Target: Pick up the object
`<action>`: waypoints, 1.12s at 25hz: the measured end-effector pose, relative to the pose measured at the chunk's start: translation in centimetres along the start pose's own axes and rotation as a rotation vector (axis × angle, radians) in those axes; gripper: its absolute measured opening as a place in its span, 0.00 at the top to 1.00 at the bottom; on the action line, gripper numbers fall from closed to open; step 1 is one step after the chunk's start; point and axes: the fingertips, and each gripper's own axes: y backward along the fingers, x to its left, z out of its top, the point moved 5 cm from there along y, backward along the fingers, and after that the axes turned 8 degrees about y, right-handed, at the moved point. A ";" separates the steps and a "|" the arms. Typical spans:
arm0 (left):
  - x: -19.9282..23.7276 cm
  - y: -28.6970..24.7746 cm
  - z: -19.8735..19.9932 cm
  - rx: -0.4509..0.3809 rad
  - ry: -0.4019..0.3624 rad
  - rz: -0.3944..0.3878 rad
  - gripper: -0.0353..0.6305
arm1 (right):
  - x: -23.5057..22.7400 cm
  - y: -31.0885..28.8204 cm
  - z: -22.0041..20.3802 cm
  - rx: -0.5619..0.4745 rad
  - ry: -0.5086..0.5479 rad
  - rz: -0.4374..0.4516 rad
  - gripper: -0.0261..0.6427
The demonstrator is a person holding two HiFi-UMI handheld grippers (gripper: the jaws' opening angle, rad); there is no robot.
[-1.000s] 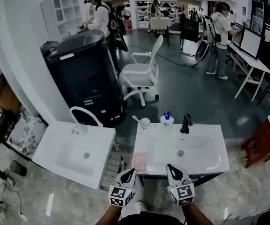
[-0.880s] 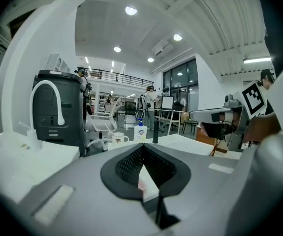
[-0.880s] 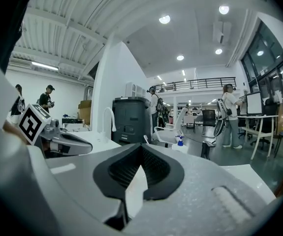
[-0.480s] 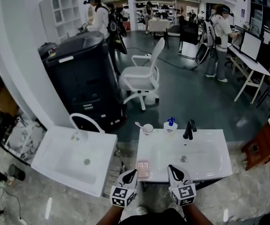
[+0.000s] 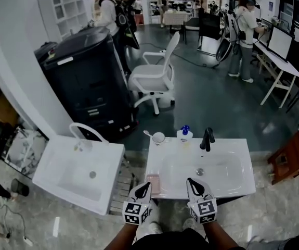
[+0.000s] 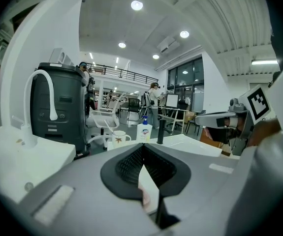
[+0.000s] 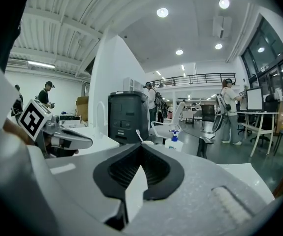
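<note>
A white washbasin (image 5: 227, 184) stands right in front of me. On its back rim are a black tap (image 5: 206, 138), a blue-topped pump bottle (image 5: 184, 133) and a cup holding a toothbrush (image 5: 158, 137). A small pink block (image 5: 154, 181) lies on the front left corner. My left gripper (image 5: 144, 188) hovers at the near edge, its tip beside the pink block, shut and empty. Over the front rim, my right gripper (image 5: 192, 183) is shut and empty too. The left gripper view shows the closed left gripper (image 6: 142, 147) pointing at the cup (image 6: 118, 138) and bottle (image 6: 143, 130). The right gripper (image 7: 141, 147) looks likewise closed.
A second white basin (image 5: 61, 184) with an arched white tap (image 5: 84, 130) sits to the left. Behind it stand a big black cabinet (image 5: 87, 82) and a white office chair (image 5: 157, 74). A brown wooden stand (image 5: 295, 163) is at the right. People work in the back.
The view has shifted a little and the basin sits slightly differently in the picture. Both grippers stay shut at the near edge, the left tip now nearer the pink block.
</note>
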 end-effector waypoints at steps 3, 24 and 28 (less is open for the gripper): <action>-0.2 -0.5 -0.8 0.015 0.015 0.037 0.89 | -0.6 -0.1 -0.8 0.025 0.006 0.028 0.96; 1.8 -5.1 -10.4 0.324 0.062 0.350 0.22 | -1.8 -0.8 -4.4 0.119 0.023 0.193 0.96; 2.3 -6.4 -11.5 0.371 0.072 0.377 0.20 | -2.2 -1.0 -5.0 0.139 0.016 0.209 0.96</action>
